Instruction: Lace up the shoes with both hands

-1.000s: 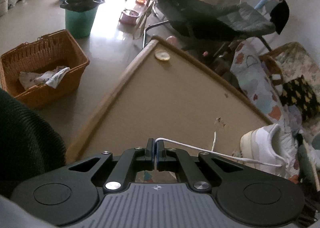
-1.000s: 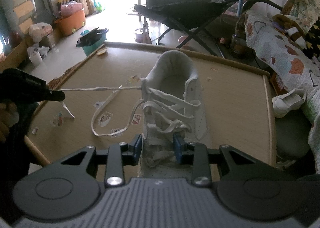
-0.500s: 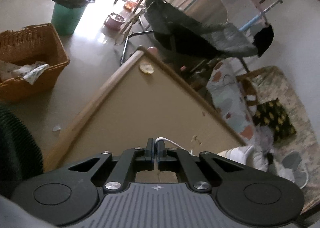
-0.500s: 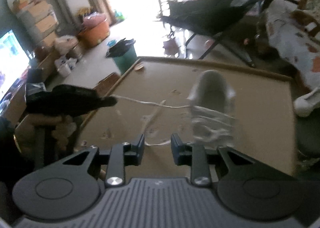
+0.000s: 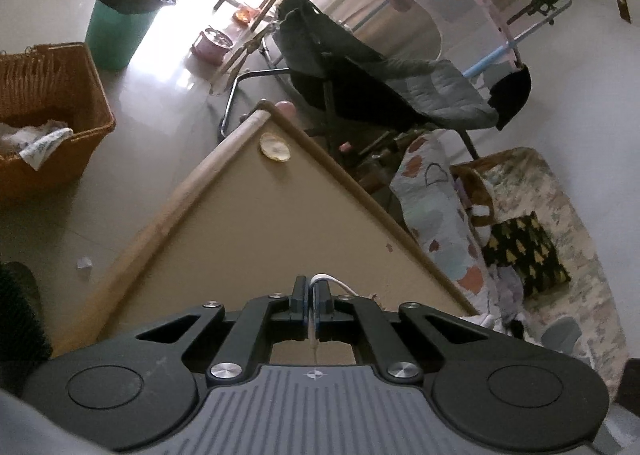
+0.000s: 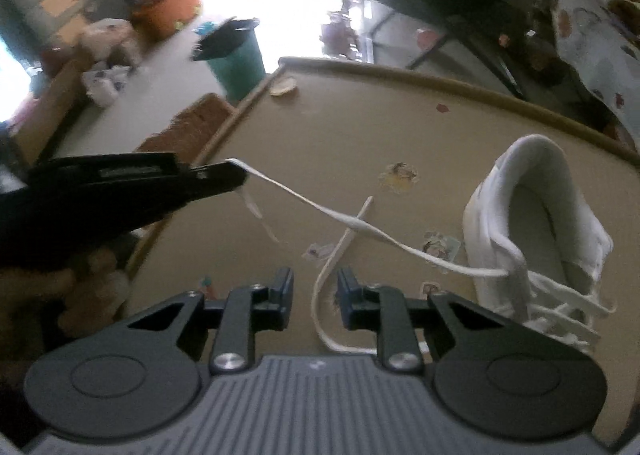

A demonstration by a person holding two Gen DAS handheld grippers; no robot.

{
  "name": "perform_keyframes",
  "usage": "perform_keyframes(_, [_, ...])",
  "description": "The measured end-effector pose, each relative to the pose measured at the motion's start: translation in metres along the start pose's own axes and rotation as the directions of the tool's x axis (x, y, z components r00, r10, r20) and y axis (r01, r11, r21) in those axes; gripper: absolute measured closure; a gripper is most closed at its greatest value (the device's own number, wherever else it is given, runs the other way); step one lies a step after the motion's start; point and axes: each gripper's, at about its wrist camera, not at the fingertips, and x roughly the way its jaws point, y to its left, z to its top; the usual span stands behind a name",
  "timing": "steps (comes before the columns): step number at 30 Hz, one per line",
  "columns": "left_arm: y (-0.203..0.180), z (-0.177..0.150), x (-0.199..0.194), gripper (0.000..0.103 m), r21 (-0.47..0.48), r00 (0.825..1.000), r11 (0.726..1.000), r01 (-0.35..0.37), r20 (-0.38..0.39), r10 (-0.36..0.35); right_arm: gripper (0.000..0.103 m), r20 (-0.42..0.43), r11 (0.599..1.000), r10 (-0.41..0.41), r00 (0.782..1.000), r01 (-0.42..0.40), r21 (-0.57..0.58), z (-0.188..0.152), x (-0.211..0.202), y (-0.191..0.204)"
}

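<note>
**Left claw draws the lace out as the right swings over to the free end**

The left gripper point(image 5: 311, 297) has its fingers pinched tight on the white shoelace point(image 6: 320, 211), and from the right wrist view that strand runs in a long line from the claw's tip down to the top eyelets of the white sneaker point(image 6: 536, 231). The sneaker stands upright on the tan table point(image 6: 360, 127), at the right of that view, its lower eyelets already criss-crossed with lace.

Big shift in the last second: the right gripper point(image 6: 313, 297) was sitting right over the shoe's tongue with the sneaker between its fingers; now it has come off to the shoe's left side, and the sneaker has slid to the edge of its view. Its jaws stand well apart, holding nothing, but the other lace end point(image 6: 340, 251) lies looped on the table and passes straight through the gap between them.

That reads, in my judgement, as one end pulled out and the right claw lining up to take the second strand.
</note>
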Motion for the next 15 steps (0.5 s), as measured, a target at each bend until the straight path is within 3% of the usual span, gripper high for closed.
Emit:
perform_keyframes(9, [0.002, -0.002, 0.007, 0.099, -0.024, 1.000, 1.000, 0.017, -0.008, -0.017, 0.076, -0.029, 0.993, -0.102, 0.994, 0.104, 0.056, 0.002, 0.027, 0.002])
perform_keyframes(15, [0.007, 0.001, 0.009, 0.096, -0.040, 1.000, 0.999, 0.017, -0.024, -0.018, 0.076, -0.028, 0.988, -0.150, 0.988, 0.149, -0.029, -0.003, 0.034, 0.015])
